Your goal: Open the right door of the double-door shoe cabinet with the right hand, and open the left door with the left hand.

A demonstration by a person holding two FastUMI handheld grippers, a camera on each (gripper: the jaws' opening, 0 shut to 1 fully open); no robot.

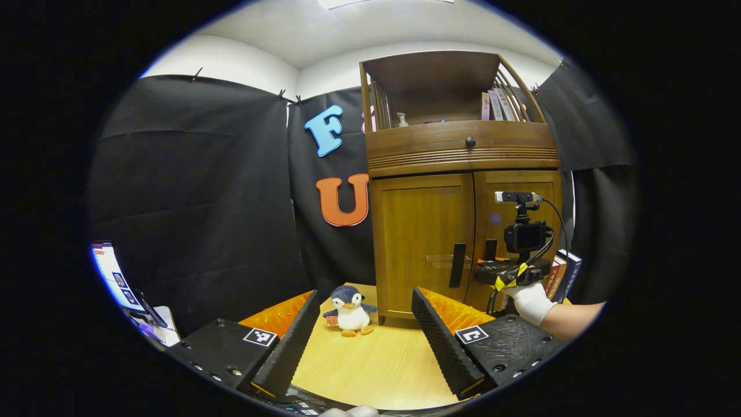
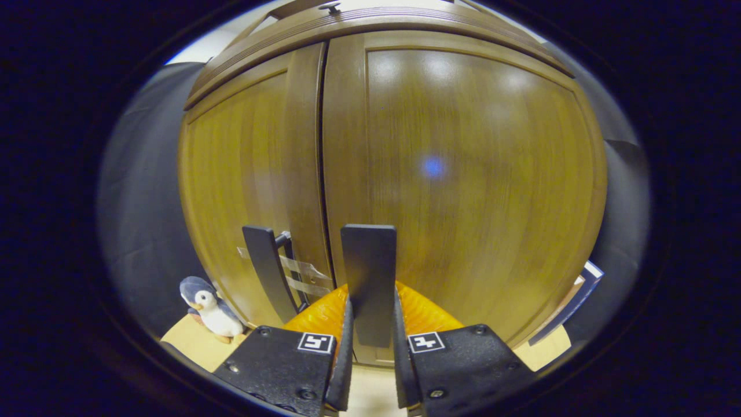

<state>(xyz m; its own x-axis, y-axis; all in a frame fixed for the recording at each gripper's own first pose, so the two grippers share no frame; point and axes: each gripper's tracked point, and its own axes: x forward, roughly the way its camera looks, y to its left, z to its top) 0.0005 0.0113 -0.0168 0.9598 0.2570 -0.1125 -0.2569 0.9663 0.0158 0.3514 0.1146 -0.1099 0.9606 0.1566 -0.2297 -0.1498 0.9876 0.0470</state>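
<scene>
Doors both shut; task barely begun.
Right gripper pinched the right door's handle (unpulled); left gripper hung spread, left door untouched.

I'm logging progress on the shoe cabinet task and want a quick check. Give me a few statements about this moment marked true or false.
1. The right gripper is shut on the right door handle. True.
2. The left gripper grips the left door handle. False: it is open, back from the cabinet, above the table.
3. Both cabinet doors stand wide open. False: both look closed.
4. A plush penguin sits on the table left of the cabinet. True.
5. The penguin lies on the cabinet's top shelf. False: it sits on the table.
</scene>
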